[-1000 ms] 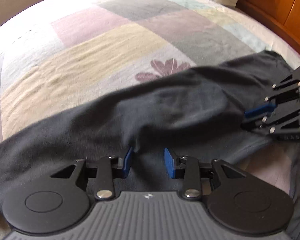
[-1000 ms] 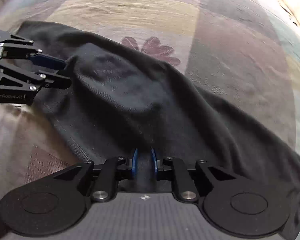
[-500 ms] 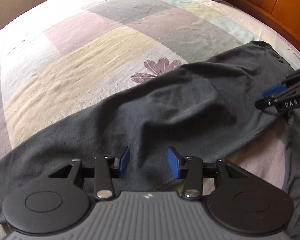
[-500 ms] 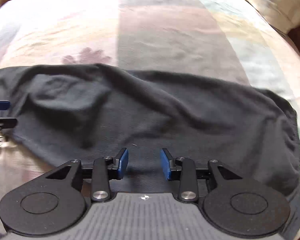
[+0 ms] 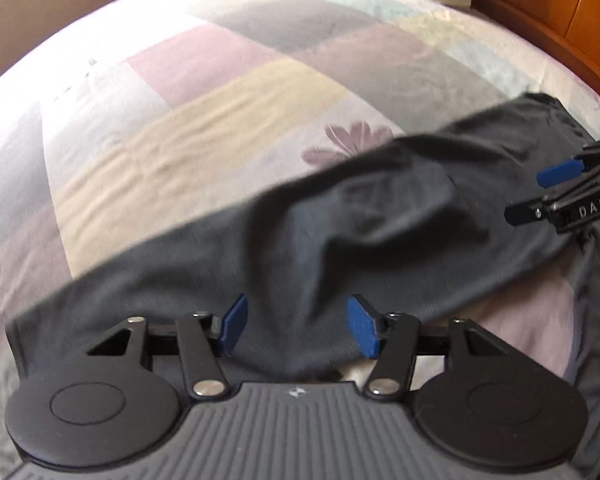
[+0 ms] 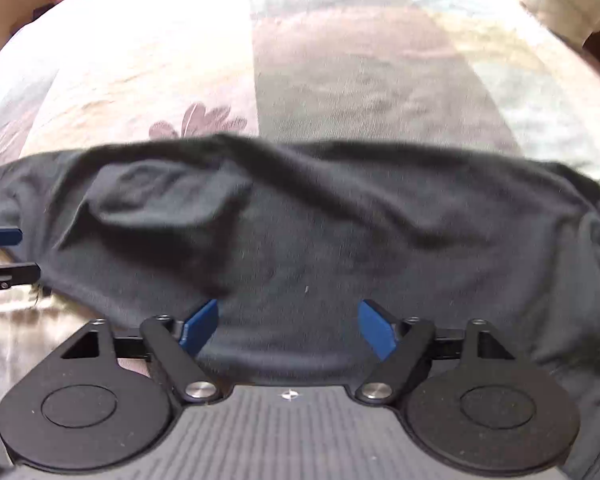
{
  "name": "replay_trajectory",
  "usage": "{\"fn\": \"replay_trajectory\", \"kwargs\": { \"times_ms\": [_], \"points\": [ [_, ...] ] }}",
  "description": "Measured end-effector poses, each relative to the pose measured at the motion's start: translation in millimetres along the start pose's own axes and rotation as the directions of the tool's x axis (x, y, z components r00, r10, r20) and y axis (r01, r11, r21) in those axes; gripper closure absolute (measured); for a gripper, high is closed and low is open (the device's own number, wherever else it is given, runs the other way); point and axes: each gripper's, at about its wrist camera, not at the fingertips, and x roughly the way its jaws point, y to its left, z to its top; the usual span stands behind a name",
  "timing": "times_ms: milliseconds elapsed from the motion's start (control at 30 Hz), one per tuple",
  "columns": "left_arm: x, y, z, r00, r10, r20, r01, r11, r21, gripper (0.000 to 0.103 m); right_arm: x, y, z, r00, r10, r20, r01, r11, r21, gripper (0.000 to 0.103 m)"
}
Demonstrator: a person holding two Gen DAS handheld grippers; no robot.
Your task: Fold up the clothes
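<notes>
Risk: loose fold in dark garment (image 5: 380, 232) possibly springing back or creeping on patchwork bedspread (image 5: 204, 128), owing to soft, unpinned cloth. Left tool (image 5: 296, 330) and right tool (image 6: 290, 328): jaws just opened, spread wide, pinching nothing. Garment flat across bed, directly beneath and beyond both tools, below flower motif (image 5: 352, 142).

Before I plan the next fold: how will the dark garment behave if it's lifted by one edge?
Probably floppy: the dark garment lies in soft wrinkles, following the bedspread. It looks thin and light, so it would likely sag and drag rather than hold shape.
</notes>
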Motion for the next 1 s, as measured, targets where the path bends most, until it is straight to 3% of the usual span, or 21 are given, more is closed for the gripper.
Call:
{"fn": "replay_trajectory", "kwargs": {
  "times_ms": [100,200,233,300,400,567,667,833,900,933,1000],
  "points": [
    [22,16,6,0.998,0.067,0.005,-0.067,0.997,-0.045,0.037,12,10,14,0.996,-0.046,0.079,0.047,0.999,-0.013,0.014],
    [39,33,-5,0.992,0.120,-0.031,-0.123,0.987,-0.104,0.037,26,22,16,0.990,-0.090,0.105,0.093,0.995,-0.022,0.014],
    [42,37,-11,0.991,0.125,-0.043,-0.129,0.984,-0.122,0.037,31,24,14,0.991,-0.092,0.098,0.093,0.996,-0.012,0.013],
    [35,48,-33,0.993,0.106,-0.044,-0.112,0.976,-0.185,0.032,38,28,7,0.990,-0.102,0.093,0.102,0.995,0.007,0.002],
    [23,68,-59,0.996,0.074,-0.052,-0.085,0.964,-0.252,0.026,37,33,-7,0.987,-0.111,0.115,0.110,0.994,0.009,0.000],
    [12,83,-61,0.994,0.062,-0.095,-0.086,0.960,-0.267,0.026,34,33,-18,0.990,-0.080,0.120,0.089,0.994,-0.071,0.000],
    [8,86,-44,0.994,0.101,-0.047,-0.109,0.970,-0.218,0.026,34,32,-19,0.990,-0.071,0.122,0.082,0.993,-0.086,0.000],
    [33,96,-35,0.988,0.141,-0.064,-0.150,0.973,-0.174,0.026,35,37,-22,0.985,-0.098,0.145,0.109,0.992,-0.071,0.000],
    [35,107,-46,0.987,0.134,-0.087,-0.149,0.969,-0.199,0.021,35,38,-23,0.983,-0.103,0.150,0.114,0.992,-0.063,0.000],
    [31,114,-54,0.987,0.125,-0.102,-0.146,0.961,-0.235,0.013,35,38,-23,0.983,-0.103,0.152,0.114,0.991,-0.064,0.000],
    [22,127,-71,0.982,0.124,-0.144,-0.163,0.937,-0.309,0.011,36,37,-25,0.983,-0.098,0.153,0.109,0.992,-0.067,0.000]
  ]
}}
